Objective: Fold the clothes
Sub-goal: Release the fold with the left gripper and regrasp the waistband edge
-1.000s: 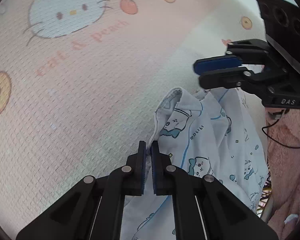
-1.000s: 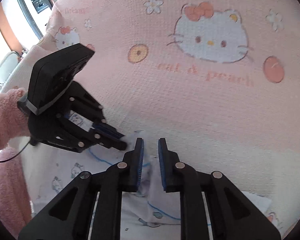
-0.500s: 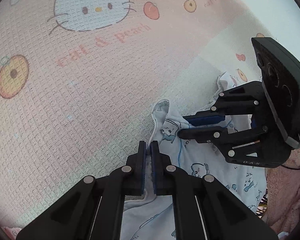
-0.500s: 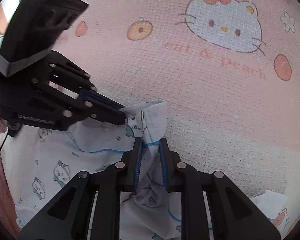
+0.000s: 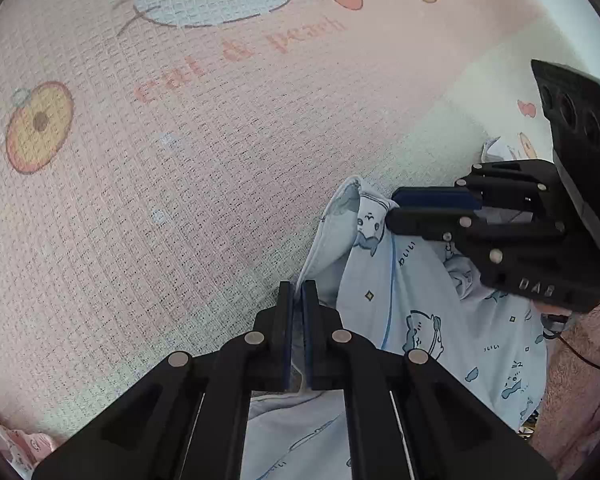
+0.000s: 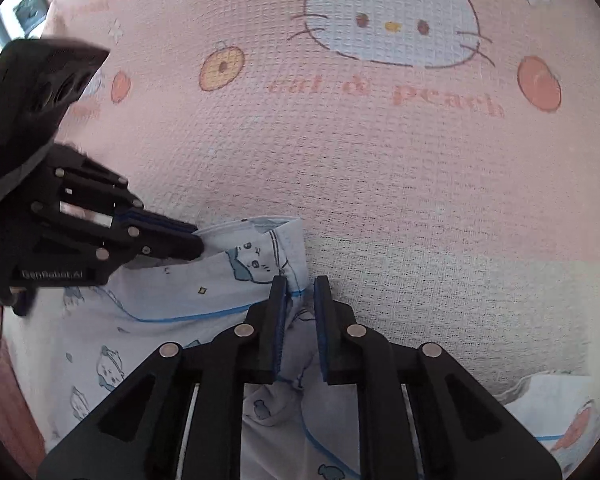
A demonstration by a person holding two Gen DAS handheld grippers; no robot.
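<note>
A pale blue garment (image 5: 412, 300) printed with small cartoon animals lies bunched on a pink bedspread (image 5: 180, 160). My left gripper (image 5: 298, 292) is shut on a raised edge of it. In the right wrist view, the left gripper (image 6: 196, 242) pinches that edge from the left. My right gripper (image 6: 300, 284) has a bunched fold of the garment (image 6: 160, 296) squeezed between its fingers. From the left wrist view, the right gripper (image 5: 392, 210) clamps a corner a short way along the same edge. The stretch of hem between the two grippers stands up off the bed.
The bedspread (image 6: 380, 160) carries cat faces, peaches and lettering. Fluffy pink sleeves sit behind each gripper (image 5: 580, 380). Another printed cloth (image 6: 560, 400) lies at the lower right. A window (image 6: 24, 12) shows at the far upper left.
My right gripper came down from above the cloth and now has the garment's edge between its fingers. The two grippers stand closer together. The left one has kept its hold.
</note>
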